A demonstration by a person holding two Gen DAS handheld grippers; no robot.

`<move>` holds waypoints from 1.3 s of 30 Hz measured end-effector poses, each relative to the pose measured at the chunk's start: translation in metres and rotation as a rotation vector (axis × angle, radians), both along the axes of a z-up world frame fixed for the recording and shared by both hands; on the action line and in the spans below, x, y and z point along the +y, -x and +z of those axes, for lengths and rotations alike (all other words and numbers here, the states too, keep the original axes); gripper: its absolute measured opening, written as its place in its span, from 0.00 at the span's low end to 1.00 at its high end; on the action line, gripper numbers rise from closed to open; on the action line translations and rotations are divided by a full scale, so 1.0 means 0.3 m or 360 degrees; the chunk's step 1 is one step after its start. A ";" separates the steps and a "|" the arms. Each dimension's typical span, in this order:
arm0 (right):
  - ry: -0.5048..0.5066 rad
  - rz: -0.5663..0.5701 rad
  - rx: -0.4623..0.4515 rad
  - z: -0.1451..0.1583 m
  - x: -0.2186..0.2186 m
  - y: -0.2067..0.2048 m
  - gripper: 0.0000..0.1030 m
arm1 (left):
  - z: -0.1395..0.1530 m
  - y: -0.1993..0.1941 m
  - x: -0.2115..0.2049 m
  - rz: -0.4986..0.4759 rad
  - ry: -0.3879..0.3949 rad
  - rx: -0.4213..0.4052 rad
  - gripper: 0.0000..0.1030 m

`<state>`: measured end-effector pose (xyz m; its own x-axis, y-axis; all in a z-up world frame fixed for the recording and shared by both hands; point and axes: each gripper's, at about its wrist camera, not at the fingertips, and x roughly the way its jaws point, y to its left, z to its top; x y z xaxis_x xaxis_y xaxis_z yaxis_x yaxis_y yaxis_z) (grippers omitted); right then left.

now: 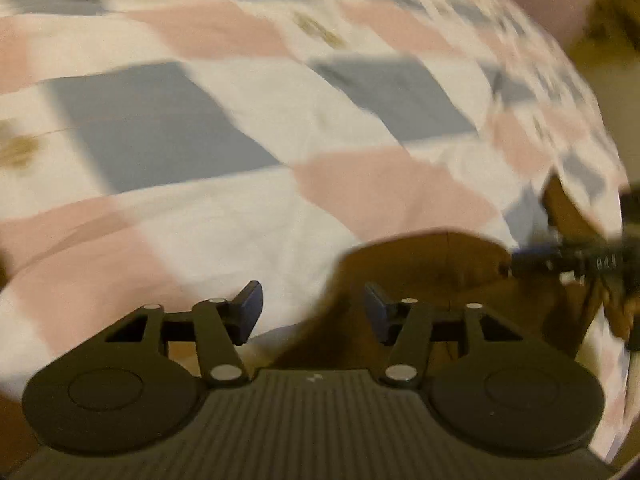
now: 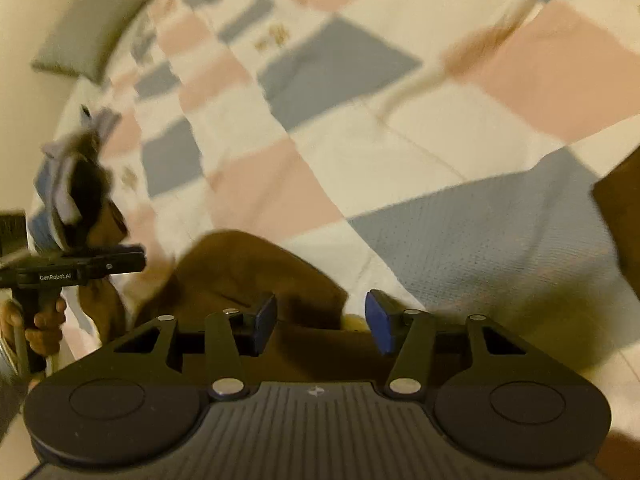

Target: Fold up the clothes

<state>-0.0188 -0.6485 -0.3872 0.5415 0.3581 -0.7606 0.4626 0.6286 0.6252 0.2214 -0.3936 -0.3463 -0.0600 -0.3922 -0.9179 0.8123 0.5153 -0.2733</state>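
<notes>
Brown garment [image 2: 256, 264] below tools, checked quilt [image 2: 360, 140] — blurred

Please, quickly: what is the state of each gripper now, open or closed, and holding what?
Left gripper: open, nothing between its fingers, over the brown garment.
Right gripper: open, holding nothing, brown garment below it.

Black left gripper [image 1: 312, 314], blue pads [image 1: 376, 308], silver screws [image 1: 224, 372]

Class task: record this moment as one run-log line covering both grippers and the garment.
left gripper: jaws open, empty | right gripper: jaws open, empty | brown cloth garment: lying crumpled on checked pink, grey and white bedspread, ungrasped
</notes>
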 end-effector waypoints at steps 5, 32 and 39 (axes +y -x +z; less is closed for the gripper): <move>-0.0118 -0.0014 -0.0042 -0.056 0.000 -0.005 0.52 | -0.132 -0.028 -0.073 -0.0119 -0.0109 0.0134 0.57; 0.0600 -0.0847 -0.0081 0.186 -0.141 0.153 0.82 | 0.117 -0.063 -0.200 -0.0023 0.0139 -0.0716 0.54; 0.0198 -0.0997 0.0002 0.196 0.173 0.721 0.67 | 0.246 0.068 0.377 0.0312 0.0002 -0.0496 0.38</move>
<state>-0.2350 -0.5966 -0.3284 0.6187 -0.1170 -0.7768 0.7665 0.3065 0.5644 0.2011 -0.2805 -0.2724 0.2989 -0.3694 -0.8799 0.7423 0.6694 -0.0289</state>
